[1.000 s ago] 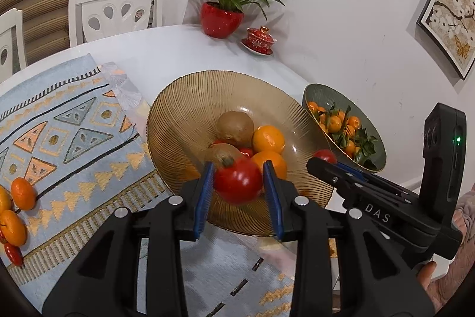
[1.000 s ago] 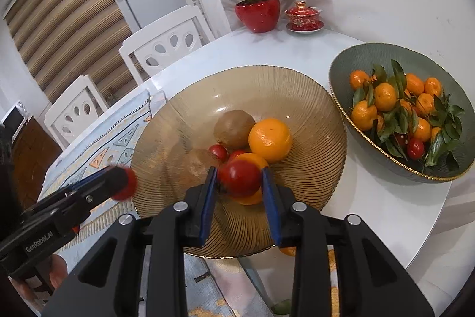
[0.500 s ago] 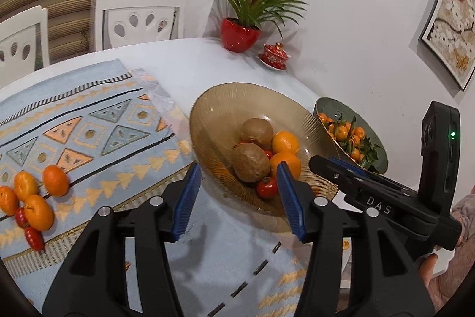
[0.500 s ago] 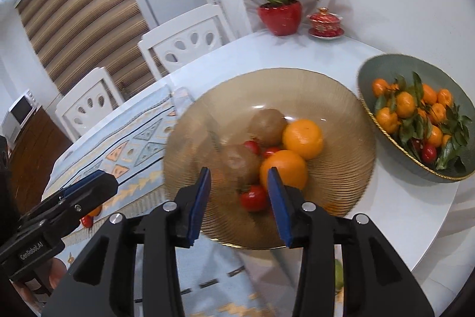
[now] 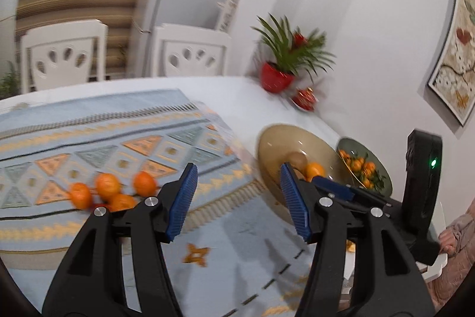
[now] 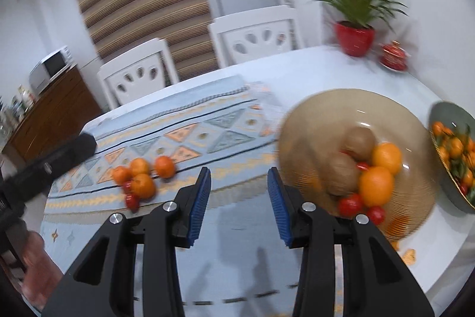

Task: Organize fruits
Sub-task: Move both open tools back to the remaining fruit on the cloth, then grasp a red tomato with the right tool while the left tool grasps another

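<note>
Both my left gripper [image 5: 239, 201] and right gripper [image 6: 239, 202] now gape empty; the tomatoes [image 6: 360, 208] they carried a second ago seem, through blur, to sit in the amber bowl [image 6: 320, 109] ahead-right. The remaining mandarins [image 6: 142, 175] wait ahead-left on the runner [image 6: 207, 135].

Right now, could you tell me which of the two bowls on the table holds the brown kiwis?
The amber ribbed glass bowl, nearer the patterned mat. Its two kiwis lie beside large oranges and tomatoes; the green bowl holds only small leafy mandarins.
</note>
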{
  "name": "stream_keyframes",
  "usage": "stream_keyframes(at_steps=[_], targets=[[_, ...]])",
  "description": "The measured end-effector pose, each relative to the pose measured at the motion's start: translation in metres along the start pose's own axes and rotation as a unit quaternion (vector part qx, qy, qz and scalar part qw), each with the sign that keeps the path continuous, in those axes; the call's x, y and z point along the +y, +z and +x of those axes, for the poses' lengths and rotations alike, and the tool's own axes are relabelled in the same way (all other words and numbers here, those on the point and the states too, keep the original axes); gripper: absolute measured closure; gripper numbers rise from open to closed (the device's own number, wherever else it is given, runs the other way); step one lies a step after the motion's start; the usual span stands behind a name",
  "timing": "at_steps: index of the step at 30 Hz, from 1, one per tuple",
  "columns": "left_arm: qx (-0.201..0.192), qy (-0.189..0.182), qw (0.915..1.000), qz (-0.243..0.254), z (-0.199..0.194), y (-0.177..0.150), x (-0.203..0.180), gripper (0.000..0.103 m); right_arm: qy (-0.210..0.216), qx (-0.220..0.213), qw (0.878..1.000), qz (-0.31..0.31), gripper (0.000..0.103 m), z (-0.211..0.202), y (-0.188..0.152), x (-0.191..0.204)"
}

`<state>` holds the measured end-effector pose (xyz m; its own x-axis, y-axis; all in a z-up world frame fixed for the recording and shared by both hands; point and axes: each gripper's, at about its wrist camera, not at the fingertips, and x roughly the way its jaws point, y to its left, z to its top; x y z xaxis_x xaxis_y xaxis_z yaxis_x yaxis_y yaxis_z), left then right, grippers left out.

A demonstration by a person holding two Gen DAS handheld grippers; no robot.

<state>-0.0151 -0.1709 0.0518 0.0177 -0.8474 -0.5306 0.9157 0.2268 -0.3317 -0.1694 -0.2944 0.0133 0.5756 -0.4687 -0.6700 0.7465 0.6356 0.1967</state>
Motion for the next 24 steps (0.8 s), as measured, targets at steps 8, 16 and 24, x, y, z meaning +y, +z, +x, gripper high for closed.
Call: stream_keyframes(at_steps=[8,16,24], targets=[[-0.055,0.096,0.9937,-0.015,-0.049,0.014,0.063,0.037,0.042,0.012,0.996,-0.071,0.063,0.033,0.006,0.084],[0.025,0.097,0.9835,-0.151,0.012,-0.010,0.177,0.038,0.093,0.110,0.986,-0.085,0.063,0.114,-0.032,0.143],[0.068,0.022,0.9818,-0.176,0.054,-0.042,0.199,0.034,0.113,0.166,0.977,-0.070,0.063,0.156,-0.061,0.158]])
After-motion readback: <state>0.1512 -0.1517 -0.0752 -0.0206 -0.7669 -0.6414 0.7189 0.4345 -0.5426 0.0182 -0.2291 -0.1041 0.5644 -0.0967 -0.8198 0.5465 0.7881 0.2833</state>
